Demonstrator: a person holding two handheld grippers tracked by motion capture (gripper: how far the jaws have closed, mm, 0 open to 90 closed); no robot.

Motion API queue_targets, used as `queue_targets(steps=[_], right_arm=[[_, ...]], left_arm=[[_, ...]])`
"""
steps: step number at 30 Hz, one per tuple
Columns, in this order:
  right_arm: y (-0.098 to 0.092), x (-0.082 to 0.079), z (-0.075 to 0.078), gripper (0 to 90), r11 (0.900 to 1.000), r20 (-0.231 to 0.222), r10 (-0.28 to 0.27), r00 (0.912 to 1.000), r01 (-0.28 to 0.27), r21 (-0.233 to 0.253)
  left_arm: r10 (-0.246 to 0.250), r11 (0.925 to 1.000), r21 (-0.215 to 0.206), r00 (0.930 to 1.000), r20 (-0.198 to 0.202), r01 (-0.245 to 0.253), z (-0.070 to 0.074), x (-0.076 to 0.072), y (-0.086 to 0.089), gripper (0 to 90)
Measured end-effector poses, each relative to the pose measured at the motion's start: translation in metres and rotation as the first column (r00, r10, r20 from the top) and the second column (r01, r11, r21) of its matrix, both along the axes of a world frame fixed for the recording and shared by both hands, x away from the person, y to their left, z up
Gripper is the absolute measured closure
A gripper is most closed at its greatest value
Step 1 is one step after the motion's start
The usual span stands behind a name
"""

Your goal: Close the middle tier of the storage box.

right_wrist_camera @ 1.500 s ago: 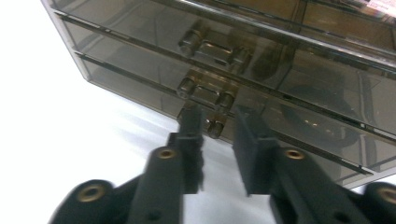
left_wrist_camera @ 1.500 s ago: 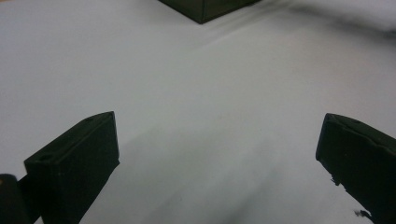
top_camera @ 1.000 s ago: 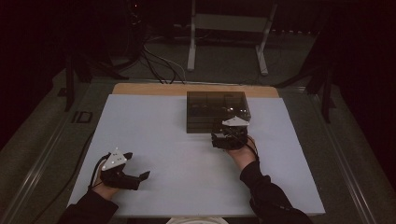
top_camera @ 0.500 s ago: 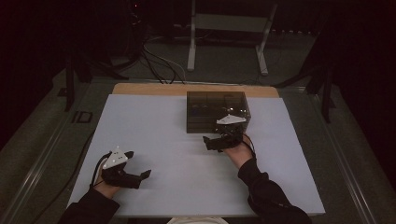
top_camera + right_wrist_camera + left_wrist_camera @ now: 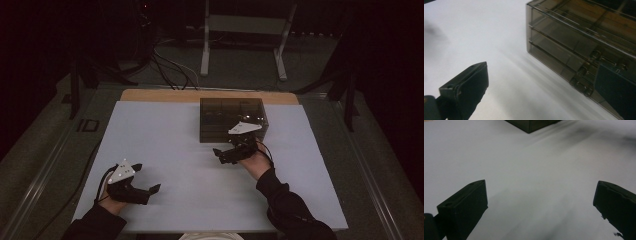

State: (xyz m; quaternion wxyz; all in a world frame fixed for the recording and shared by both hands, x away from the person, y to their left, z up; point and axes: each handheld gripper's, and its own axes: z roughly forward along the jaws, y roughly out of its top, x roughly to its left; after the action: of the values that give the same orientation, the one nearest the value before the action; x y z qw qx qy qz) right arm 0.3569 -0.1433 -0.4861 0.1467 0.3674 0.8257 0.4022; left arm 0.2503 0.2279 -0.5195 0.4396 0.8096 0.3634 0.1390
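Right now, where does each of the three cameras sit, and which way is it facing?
High view: fixed above the person's side, looking forward and down on the white table; both forearms, the left tongs and right tongs show.
Left gripper view: rides the left tongs, looking along its two parted jaws over the bare table toward a corner of the smoky drawer box.
Right gripper view: rides the right tongs, jaws parted, facing the box's drawer fronts.
All three share the box and table.
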Motion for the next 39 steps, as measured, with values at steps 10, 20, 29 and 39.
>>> queue_targets(steps=[10, 20, 29, 39], right_arm=[[-0.012, -0.012, 0.003, 0.0, 0.998, 0.040, 0.070, 0.9968, -0.070, 0.003], [-0.031, -0.028, -0.004, 0.0, 0.997, 0.056, 0.077, 0.9954, -0.078, 0.003], [-0.051, -0.046, -0.010, 0.0, 0.997, 0.055, 0.072, 0.9959, -0.073, 0.009], [-0.082, -0.063, -0.011, 0.0, 0.998, 0.066, 0.033, 0.9973, -0.036, 0.043]], left_arm=[[-0.014, 0.9999, -0.007, 0.9999, 0.006, 0.014, 0.001, -0.001, -0.001, 0.9], [-0.030, 0.9995, -0.014, 0.9994, 0.018, 0.030, 0.002, -0.003, -0.001, 0.9], [-0.035, 0.9992, -0.018, 0.9992, 0.018, 0.035, 0.002, -0.003, -0.001, 0.9], [-0.038, 0.9989, -0.027, 0.9991, 0.018, 0.039, 0.002, -0.003, -0.001, 0.9]])
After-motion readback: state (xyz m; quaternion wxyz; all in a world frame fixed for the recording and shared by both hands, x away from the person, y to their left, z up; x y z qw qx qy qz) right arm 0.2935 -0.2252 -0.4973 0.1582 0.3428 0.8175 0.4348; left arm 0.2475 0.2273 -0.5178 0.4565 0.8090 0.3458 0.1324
